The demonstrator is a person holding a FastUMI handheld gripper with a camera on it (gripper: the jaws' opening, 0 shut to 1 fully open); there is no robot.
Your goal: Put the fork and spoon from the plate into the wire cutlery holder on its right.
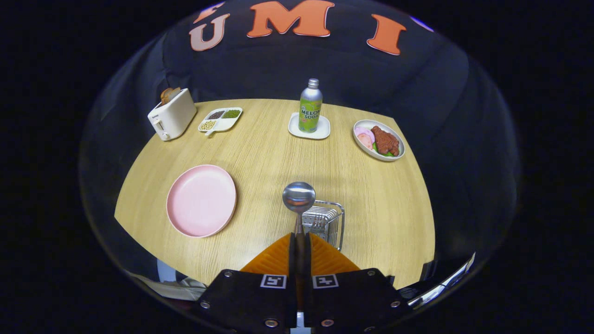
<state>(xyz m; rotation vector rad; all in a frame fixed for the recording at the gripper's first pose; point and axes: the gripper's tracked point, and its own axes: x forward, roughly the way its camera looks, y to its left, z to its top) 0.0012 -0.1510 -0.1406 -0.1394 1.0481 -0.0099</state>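
Note:
My gripper (300, 239) is shut on the handle of a steel spoon (299, 196), whose bowl points forward and up beyond the fingertips. Right below and just to the right of the spoon sits the wire cutlery holder (325, 220), partly hidden by my fingers; a fork's tines seem to show inside it. The pink plate (201, 200) lies on the wooden table to the left of the holder, with nothing on it.
Farther back on the table stand a melon soda bottle (310, 105) on a white coaster, a plate of food (378, 139) to the right, a divided dish of beans (220, 119) and a white toaster (172, 115) to the left. The table's front edge lies close under my fingers.

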